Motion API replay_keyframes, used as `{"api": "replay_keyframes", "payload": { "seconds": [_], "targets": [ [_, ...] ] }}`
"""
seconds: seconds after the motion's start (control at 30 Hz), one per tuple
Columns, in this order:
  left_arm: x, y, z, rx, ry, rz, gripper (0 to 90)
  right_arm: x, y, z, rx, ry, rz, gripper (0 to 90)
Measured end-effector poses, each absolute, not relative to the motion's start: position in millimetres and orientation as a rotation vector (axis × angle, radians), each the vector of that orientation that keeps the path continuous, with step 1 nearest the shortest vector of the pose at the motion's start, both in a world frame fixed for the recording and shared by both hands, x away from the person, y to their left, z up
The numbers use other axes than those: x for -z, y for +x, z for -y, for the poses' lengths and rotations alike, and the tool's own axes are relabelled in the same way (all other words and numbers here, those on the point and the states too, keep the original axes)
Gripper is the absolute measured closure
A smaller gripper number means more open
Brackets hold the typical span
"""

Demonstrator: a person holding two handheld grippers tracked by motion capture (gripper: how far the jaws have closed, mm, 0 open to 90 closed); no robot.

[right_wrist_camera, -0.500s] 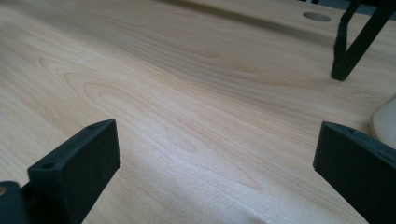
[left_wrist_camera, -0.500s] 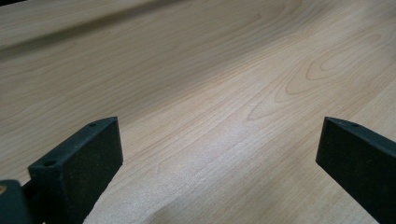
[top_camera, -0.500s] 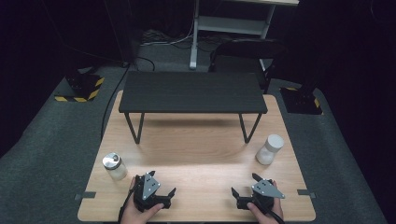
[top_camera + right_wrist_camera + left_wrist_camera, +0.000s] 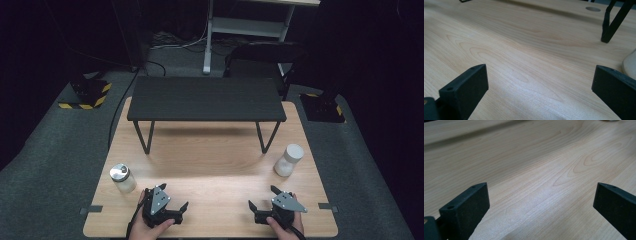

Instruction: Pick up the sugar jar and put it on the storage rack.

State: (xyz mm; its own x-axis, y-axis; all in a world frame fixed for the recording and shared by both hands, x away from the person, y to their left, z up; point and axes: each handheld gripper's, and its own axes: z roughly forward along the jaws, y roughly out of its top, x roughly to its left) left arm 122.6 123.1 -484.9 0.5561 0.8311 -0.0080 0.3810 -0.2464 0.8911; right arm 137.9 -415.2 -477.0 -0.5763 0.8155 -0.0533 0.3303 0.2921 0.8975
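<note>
- since the earlier frame nothing has shifted: both grippers keep their places at the bottom of the high view, and both jars stand where they stood.
- left gripper [image 4: 176,209], lower left of centre in the high view: held in a hand at the near table edge, jaws spread wide with nothing between them; the left gripper view shows bare wood grain between its two black jaws.
- right gripper [image 4: 263,200], lower right of centre in the high view: held in a hand at the near edge, jaws likewise spread wide and empty; the right gripper view shows bare wood between its jaws.
- metal-lidded jar [image 4: 122,178], lower left of the high view: upright on the wooden table [image 4: 215,165], near the left gripper, up and to its left, not touching it.
- white jar [image 4: 289,160], right of centre in the high view: upright on the table, above the right gripper and apart from it; a pale curved edge at the right border of the right gripper view may be this jar.
- black shelf [image 4: 206,98], centre of the high view: stands on thin black legs across the far half of the table; one leg [image 4: 614,23] shows at the upper right of the right gripper view.
</note>
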Motion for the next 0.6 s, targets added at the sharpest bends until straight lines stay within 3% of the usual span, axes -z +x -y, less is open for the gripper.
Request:
{"api": "replay_keyframes", "payload": {
  "seconds": [0.6],
  "targets": [
    [471,113,-144,-0.658,1.756,-0.98,0.3,476,137,416,-1.239,1.026,-2.054,0.1]
  ]
}}
